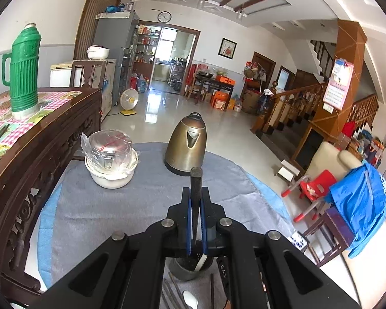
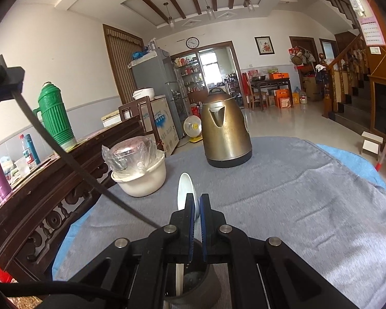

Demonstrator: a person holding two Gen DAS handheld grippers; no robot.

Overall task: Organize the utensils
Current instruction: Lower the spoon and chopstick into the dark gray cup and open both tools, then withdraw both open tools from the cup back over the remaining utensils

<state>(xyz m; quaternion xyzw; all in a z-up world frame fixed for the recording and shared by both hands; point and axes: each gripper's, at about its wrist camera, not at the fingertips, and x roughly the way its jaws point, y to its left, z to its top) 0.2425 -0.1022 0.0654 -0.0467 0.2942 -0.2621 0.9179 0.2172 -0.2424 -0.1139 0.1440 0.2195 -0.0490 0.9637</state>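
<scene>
A: Where do things stand?
B: Midway, I'd say. Left fingers (image 1: 196, 200) clamp a dark utensil (image 1: 196, 180); right fingers (image 2: 196, 203) pinch a white spoon (image 2: 184, 190) over the dark holder cup (image 2: 193, 280).
A: What's left?
B: A spoon (image 1: 190, 302) and sticks (image 1: 167, 291) lie loose on the grey-clothed counter (image 2: 283, 193), by the kettle (image 2: 225, 131).

Place: a lived-in family home, an open living and dining hall.
Floor: glossy pale tiles (image 1: 167, 108) are seen.
Stairs: a wooden staircase (image 1: 296, 100) is placed at the right.
Kitchen signs: a fridge (image 1: 121, 51) and a rice cooker (image 1: 98, 51) are seen near a doorway.
Wall: a clock (image 1: 164, 16) and a framed picture (image 1: 227, 48) are hung.
Counter: a cloth-covered counter (image 2: 296, 193) is set with a kettle (image 2: 225, 131); a green thermos (image 1: 24, 69) is stood on a carved table beside it.
</scene>
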